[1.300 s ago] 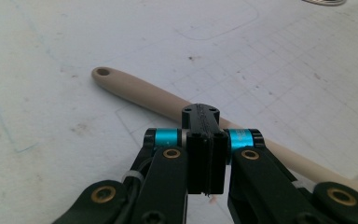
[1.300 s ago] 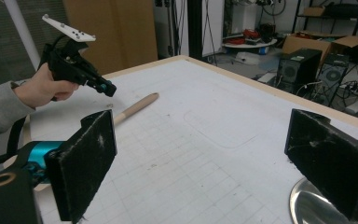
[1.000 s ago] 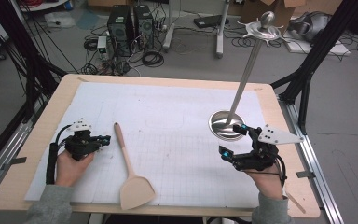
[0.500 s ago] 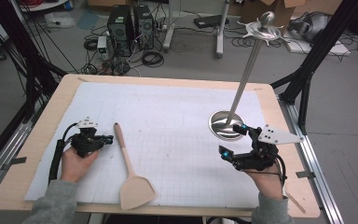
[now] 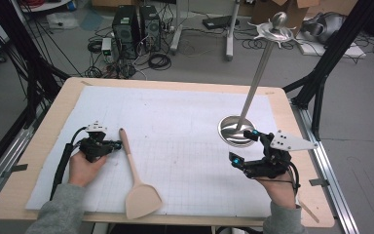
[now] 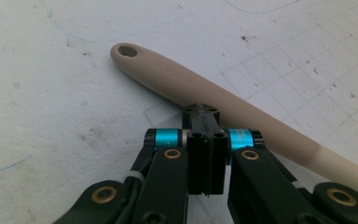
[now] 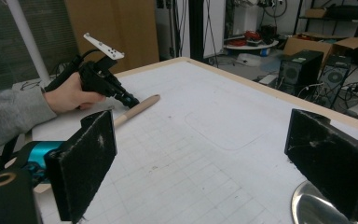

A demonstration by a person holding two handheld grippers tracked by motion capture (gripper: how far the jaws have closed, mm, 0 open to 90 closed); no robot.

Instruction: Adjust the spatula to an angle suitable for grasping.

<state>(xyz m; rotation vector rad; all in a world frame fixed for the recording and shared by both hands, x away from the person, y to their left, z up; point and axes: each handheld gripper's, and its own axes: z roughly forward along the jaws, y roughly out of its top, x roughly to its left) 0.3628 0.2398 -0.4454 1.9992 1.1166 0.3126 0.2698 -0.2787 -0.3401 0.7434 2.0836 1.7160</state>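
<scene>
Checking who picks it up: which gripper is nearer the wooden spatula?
Left. The left gripper, jaws shut, sits right at the wooden spatula handle; the right gripper is across the table beside the metal stand.

Spatula (image 5: 135, 180): 1 piece, pale beige, wood-like. Long round handle with hanging hole at far end (image 6: 128, 50); flat, broad blade at near end. Lies flat on white gridded sheet, left half of table. Handle end points away from table's near edge, blade close to that edge. Slightly diagonal, blade end skewed rightward. Intact, clean.
</scene>
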